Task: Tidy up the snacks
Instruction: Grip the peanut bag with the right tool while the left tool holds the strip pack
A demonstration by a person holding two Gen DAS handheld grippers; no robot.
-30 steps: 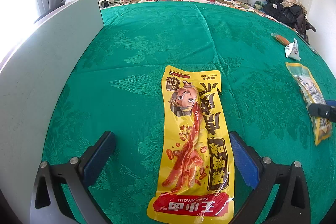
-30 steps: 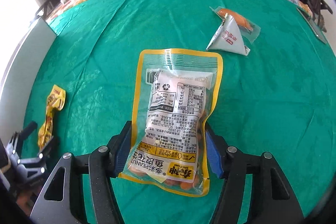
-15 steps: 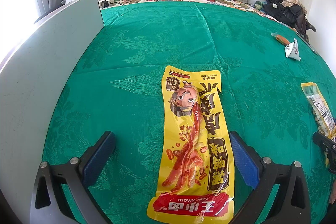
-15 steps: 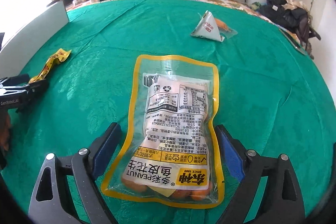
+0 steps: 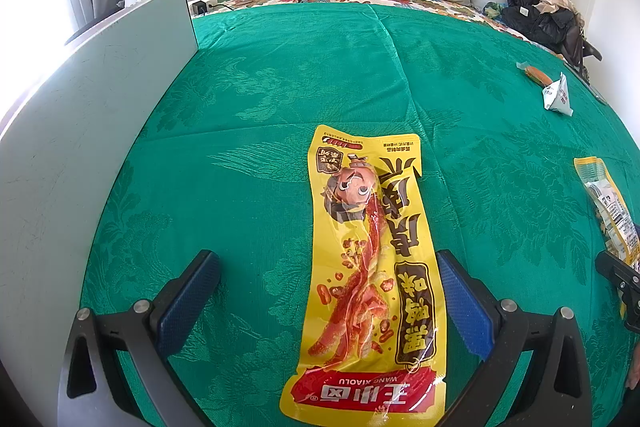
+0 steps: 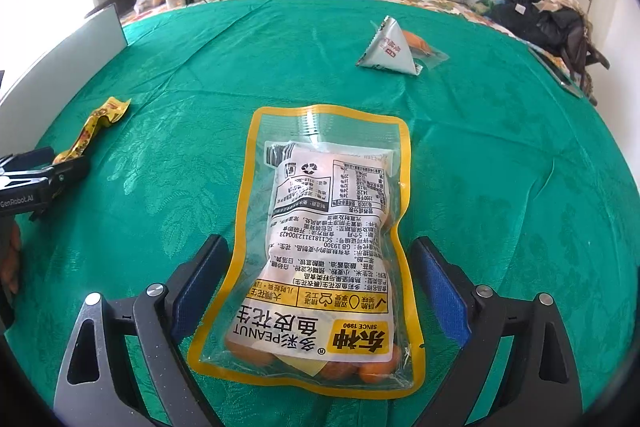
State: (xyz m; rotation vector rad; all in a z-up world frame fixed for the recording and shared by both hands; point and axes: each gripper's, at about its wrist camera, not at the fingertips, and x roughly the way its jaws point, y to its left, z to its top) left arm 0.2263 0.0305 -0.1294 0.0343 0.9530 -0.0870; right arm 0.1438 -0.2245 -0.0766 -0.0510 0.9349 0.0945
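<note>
We see both grippers spread wide over the green cloth [image 5: 320, 75]. Left gripper [image 5: 328, 291] straddles the long yellow snack strip [image 5: 372, 267], pads clear of it. Right gripper [image 6: 320, 283] straddles the peanut bag [image 6: 324, 247], lying flat, untouched. Triangular packet [image 6: 388, 47] far back; grey board [image 5: 80, 131] at left.

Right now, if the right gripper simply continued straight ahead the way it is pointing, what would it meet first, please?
The peanut bag: it already lies between the open right gripper fingers. Beyond it, only green bedspread shows, though depth is hard to judge.
</note>
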